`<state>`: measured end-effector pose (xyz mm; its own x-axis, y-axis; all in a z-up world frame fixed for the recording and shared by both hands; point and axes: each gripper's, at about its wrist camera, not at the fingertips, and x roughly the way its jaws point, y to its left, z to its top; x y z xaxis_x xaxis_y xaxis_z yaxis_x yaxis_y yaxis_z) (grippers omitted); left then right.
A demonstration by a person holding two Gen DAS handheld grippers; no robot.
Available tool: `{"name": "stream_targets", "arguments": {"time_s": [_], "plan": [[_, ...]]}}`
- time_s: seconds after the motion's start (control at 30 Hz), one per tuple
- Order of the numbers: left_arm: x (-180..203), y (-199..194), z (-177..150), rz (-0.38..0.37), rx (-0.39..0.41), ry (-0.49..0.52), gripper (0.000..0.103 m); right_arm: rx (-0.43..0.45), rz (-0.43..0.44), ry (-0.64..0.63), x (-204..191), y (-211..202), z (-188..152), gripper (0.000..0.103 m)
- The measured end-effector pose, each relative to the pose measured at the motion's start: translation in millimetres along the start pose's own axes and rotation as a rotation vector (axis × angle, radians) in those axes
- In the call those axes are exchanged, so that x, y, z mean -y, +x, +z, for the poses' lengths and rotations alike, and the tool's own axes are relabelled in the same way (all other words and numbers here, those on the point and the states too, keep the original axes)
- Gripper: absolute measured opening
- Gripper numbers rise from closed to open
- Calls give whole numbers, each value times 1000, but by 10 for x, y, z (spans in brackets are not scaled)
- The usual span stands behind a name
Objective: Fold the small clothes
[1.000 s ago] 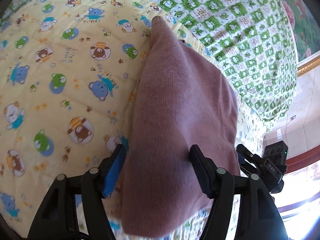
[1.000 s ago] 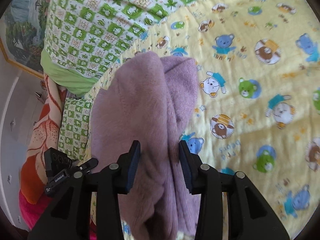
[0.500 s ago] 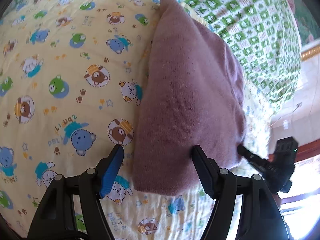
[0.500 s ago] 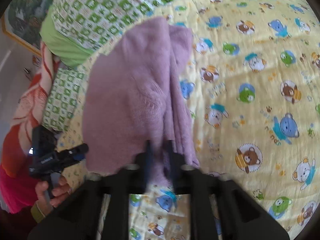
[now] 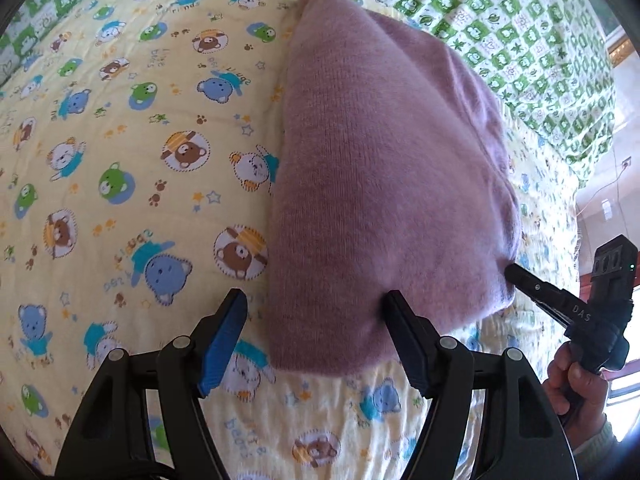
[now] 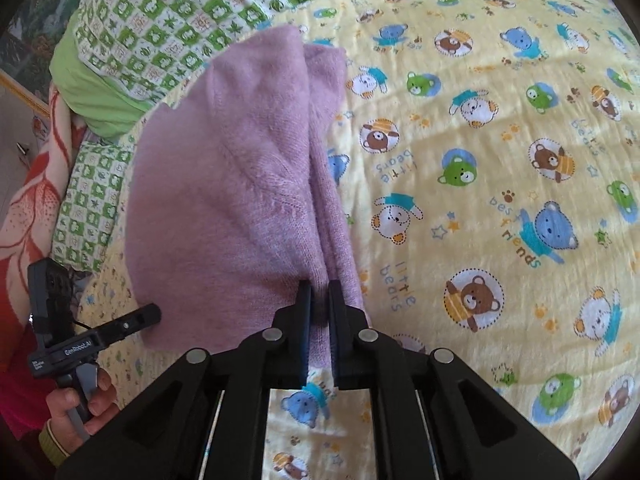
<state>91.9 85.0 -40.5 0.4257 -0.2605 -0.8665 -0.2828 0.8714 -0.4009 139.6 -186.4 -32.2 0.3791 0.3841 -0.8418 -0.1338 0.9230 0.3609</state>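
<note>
A folded mauve knit sweater (image 5: 384,184) lies on the yellow bear-print blanket (image 5: 120,160). My left gripper (image 5: 314,320) stands open over its near corner. The blue pad (image 5: 224,336) is clear of the cloth's edge, and the other finger (image 5: 404,332) rests against the knit. My right gripper (image 6: 319,286) is shut on the near edge of the sweater (image 6: 224,184), where a narrower folded strip meets the wide panel. The left wrist view shows the right gripper (image 5: 516,274) pinching that corner, and the right wrist view shows the left gripper (image 6: 148,314) at the cloth's other corner.
A green-and-white checked quilt (image 6: 168,28) is bunched along the far side of the bed. An orange-red patterned blanket (image 6: 32,184) hangs past the bed's edge. A hand (image 5: 572,380) holds the right gripper's handle. The bear-print blanket (image 6: 500,200) spreads wide beside the sweater.
My right gripper's jaws, open around the sweater's fold a second ago, have shut on it. Both grippers drew back, and the sweater now lies flatter on the blanket. The left jaws stayed open.
</note>
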Motion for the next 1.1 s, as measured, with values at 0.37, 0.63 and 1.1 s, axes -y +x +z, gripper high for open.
{"name": "stream_targets", "arguments": {"time_s": [0.37, 0.63, 1.1], "plan": [[-67, -406, -375, -8, 61, 6, 72, 84, -15, -24, -196, -428, -322, 55], [-95, -699, -698, 59, 149, 67, 74, 134, -23, -109, -404, -614, -713, 74], [-200, -782, -1133, 199, 213, 207, 80, 153, -103, -248, -680, -540, -1280, 87]]}}
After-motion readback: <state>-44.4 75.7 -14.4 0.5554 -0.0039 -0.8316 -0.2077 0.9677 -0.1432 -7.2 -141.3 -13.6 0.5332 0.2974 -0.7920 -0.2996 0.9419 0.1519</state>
